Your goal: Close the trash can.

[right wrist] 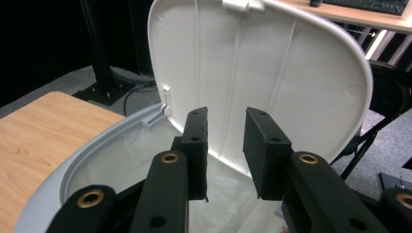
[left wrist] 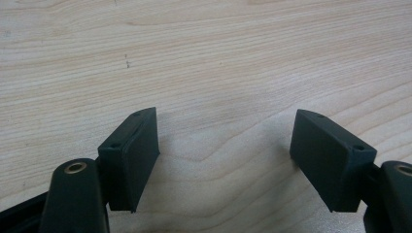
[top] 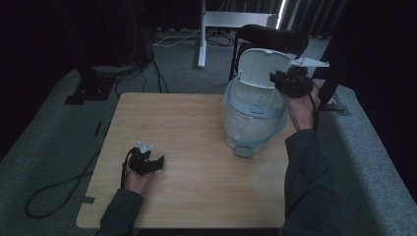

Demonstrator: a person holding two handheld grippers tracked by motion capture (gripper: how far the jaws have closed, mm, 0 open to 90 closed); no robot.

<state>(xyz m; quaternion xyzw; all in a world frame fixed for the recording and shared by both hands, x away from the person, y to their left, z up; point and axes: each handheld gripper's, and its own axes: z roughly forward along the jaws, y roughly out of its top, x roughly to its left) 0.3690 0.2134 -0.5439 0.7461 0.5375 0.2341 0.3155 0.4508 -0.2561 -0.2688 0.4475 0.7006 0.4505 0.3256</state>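
A pale bin (top: 253, 115) with a clear liner stands at the far right of the wooden table (top: 187, 128), its white lid (top: 260, 66) raised upright. My right gripper (top: 276, 78) hovers at the lid's right edge, above the bin's mouth. In the right gripper view its jaws (right wrist: 226, 121) stand a little apart with nothing between them, and the lid's inner face (right wrist: 291, 73) and the bin's rim (right wrist: 97, 150) lie behind. My left gripper (top: 155, 162) rests low at the near left of the table. Its jaws (left wrist: 226, 145) are wide open over bare wood (left wrist: 218, 58).
A dark chair (top: 275, 34) stands right behind the bin. A white stand leg (top: 201, 39) and a black stand base (top: 88, 88) sit on the grey floor beyond the table. Cables (top: 54, 191) loop on the floor at the left.
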